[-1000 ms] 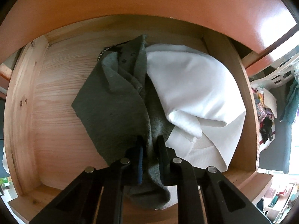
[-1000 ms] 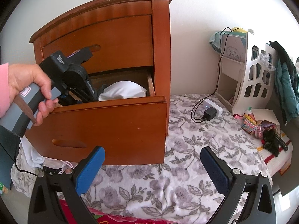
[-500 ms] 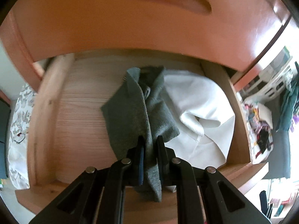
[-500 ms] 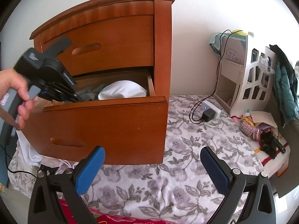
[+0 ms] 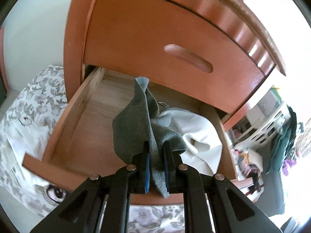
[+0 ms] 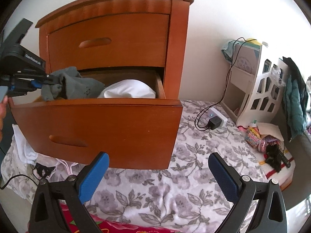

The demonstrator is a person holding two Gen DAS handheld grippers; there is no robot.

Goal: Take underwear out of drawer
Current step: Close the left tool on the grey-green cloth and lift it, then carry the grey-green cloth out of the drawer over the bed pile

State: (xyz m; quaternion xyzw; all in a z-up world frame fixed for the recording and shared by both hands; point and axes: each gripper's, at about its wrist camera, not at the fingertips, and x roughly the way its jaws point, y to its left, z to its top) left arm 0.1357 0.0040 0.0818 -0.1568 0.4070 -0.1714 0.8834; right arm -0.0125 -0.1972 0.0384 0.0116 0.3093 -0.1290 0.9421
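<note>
Above drawer (image 5: 64, 120), grey underwear (image 5: 134, 128) pinched between left fingers (image 5: 146, 167).

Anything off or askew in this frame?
Nothing broken. The grey underwear is bunched in the left gripper, half lifted over the open drawer. White cloth sits crumpled inside. Right gripper is open.

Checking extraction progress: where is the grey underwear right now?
In both views the grey underwear is pinched in the left gripper above the open lower drawer, left of the white garment.

No text can be read anywhere.
</note>
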